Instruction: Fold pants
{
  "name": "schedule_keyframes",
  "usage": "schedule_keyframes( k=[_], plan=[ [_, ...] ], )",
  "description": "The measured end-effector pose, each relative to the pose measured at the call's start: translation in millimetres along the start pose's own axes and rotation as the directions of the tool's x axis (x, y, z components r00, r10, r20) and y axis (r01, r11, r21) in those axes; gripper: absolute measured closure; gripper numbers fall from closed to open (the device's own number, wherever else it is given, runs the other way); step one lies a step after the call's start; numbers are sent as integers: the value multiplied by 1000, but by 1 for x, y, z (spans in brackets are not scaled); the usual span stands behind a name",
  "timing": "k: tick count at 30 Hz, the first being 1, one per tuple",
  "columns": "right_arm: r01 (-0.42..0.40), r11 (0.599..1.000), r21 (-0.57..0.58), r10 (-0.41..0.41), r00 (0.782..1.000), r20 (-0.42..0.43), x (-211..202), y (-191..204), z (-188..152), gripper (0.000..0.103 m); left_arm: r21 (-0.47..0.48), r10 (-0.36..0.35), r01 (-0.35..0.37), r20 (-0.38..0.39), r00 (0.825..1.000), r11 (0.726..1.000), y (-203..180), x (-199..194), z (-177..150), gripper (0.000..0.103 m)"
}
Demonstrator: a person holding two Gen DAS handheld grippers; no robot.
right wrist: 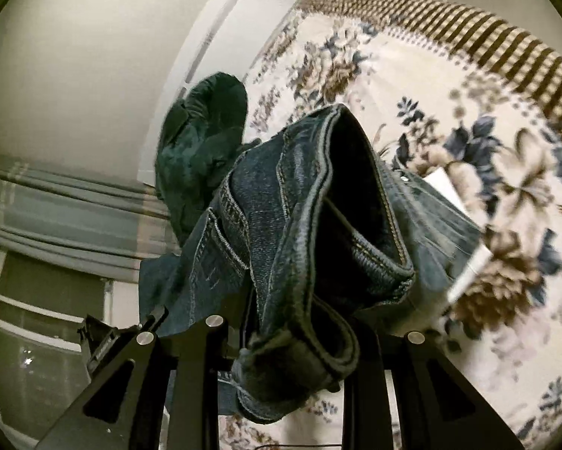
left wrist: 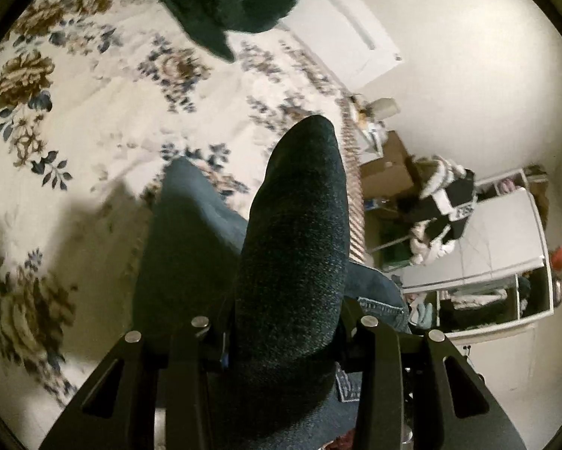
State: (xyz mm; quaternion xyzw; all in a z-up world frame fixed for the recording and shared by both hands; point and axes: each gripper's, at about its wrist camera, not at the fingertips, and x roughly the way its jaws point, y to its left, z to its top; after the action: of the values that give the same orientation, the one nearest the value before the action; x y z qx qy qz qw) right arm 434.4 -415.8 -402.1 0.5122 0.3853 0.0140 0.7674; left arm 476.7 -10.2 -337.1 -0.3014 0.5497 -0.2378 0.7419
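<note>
The left gripper (left wrist: 281, 337) holds the dark blue jeans (left wrist: 292, 247) between its jaws, above the floral bedspread (left wrist: 74, 120). The right gripper (right wrist: 299, 341) has its jaws closed on the jeans' waistband (right wrist: 318, 247).

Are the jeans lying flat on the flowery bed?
No, the jeans hang bunched up in the right gripper, lifted above the flowery bedspread rather than spread flat on it.

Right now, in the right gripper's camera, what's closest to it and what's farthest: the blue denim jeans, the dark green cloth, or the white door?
1. Blue denim jeans: clamped in the right gripper.
2. Dark green cloth: behind them, upper left.
3. White door: farthest, at the wall.
</note>
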Motion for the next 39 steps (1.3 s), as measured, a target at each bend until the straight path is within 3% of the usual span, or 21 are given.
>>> schedule_keyframes(
  k=[5,10,12,14,15,17,18,20,22,27,30,35,39],
  plan=[
    [77,997,19,-75,993,-88,71,-23,10,75,-77,82,-90,-94,992,993,56,44,15,64],
    [113,993,18,-110,987,-120,81,-44,12,72,-83,77,-87,-111,991,993,77,47,4,58],
    [134,991,18,-131,983,-130,84,-49,12,72,-73,108,-117,-117,987,990,75,44,2,57],
    [157,988,18,-152,976,-155,87,-50,11,63,-57,148,-155,-110,983,986,68,38,0,55],
    [180,984,2,-178,971,-160,86,-48,12,51,-27,185,-188,-101,978,982,60,33,-3,55],
    [250,966,-62,-257,954,-156,81,-36,12,41,62,287,-283,-62,956,957,43,27,-9,50],
    [263,961,-80,-273,949,-155,78,-30,11,33,124,348,-340,-42,937,932,30,23,-15,46],
    [321,937,-136,-339,930,-139,70,-17,7,22,190,410,-401,-13,912,896,16,20,-25,25],
    [380,902,-207,-405,909,-99,59,1,0,7,233,456,-447,16,890,864,3,15,-38,18],
    [570,726,-385,-584,806,92,32,49,-28,2,325,548,-544,87,832,774,-26,2,-71,16],
    [631,625,-459,-622,758,195,14,79,-50,1,347,576,-583,135,806,735,-40,-11,-83,16],
    [655,553,-515,-606,740,291,-24,117,-82,1,347,563,-598,207,800,723,-70,-52,-110,16],
    [641,553,-533,-566,758,324,-68,147,-107,1,350,551,-615,274,788,706,-95,-89,-137,16]
  ],
)
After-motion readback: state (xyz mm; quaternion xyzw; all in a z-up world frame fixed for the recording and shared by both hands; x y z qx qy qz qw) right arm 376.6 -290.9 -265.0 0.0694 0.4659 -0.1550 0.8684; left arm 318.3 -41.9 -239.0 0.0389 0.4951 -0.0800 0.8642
